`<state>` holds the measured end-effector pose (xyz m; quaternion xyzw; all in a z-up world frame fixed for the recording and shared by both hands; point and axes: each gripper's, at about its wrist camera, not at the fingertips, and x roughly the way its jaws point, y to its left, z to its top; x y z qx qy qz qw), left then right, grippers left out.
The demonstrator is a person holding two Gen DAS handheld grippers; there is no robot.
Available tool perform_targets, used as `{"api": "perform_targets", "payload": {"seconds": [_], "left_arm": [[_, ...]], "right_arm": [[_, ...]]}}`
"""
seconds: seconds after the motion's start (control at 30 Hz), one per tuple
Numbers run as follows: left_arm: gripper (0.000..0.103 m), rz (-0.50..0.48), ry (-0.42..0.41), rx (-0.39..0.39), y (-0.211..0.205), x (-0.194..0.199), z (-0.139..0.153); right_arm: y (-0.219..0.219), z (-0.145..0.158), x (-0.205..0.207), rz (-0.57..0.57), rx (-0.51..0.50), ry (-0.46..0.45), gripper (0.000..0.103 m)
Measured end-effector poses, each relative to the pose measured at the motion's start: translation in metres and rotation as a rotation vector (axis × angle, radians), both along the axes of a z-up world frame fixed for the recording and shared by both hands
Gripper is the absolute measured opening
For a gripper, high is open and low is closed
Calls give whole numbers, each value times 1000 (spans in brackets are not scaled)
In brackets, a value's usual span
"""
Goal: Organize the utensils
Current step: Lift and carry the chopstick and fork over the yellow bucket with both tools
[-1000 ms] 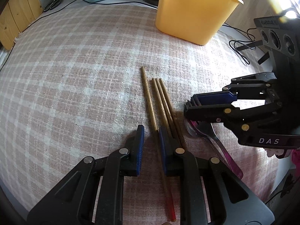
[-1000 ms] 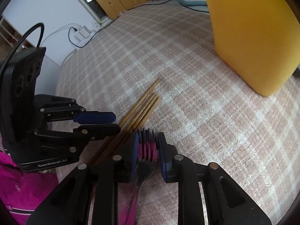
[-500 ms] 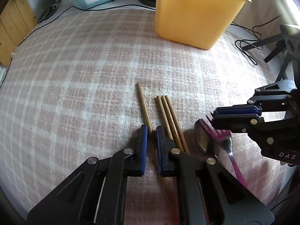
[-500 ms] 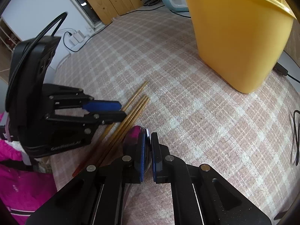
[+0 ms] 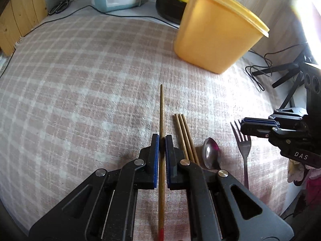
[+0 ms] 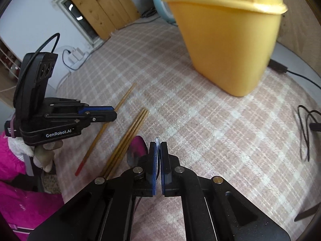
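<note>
My left gripper (image 5: 162, 138) is clamped on a single wooden chopstick (image 5: 161, 108), its red-tipped end trailing back between the jaws. My right gripper (image 6: 157, 146) is closed on the fork (image 5: 245, 146), pinching it near the tines. Three more chopsticks (image 5: 183, 132) and a spoon (image 5: 210, 155) lie on the checked cloth (image 5: 90, 92), with the yellow container (image 5: 216, 38) standing beyond them

Both wrist views look steeply down, close over the checked cloth (image 5: 100, 92), sharing the yellow tub (image 6: 226, 46)
</note>
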<state>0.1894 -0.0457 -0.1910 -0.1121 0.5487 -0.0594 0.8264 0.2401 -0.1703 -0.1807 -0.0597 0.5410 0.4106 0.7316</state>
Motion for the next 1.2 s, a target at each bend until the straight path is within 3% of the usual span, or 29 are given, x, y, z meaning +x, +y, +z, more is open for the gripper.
{"api": "perform_targets", "payload": {"seconds": [0.27, 0.6, 1.0, 1.2], "left_arm": [[3, -6, -91, -47, 11, -12, 36], [3, -57, -197, -53, 8, -19, 73], [3, -113, -300, -57, 3, -25, 103], [3, -130, -318, -69, 4, -24, 109]], "right_arm": [[-19, 25, -7, -102, 51, -51, 2], [-35, 56, -26, -205, 64, -170, 2], [-23, 95, -65, -206, 10, -400, 2], [-15, 104, -76, -209, -9, -458, 2]]}}
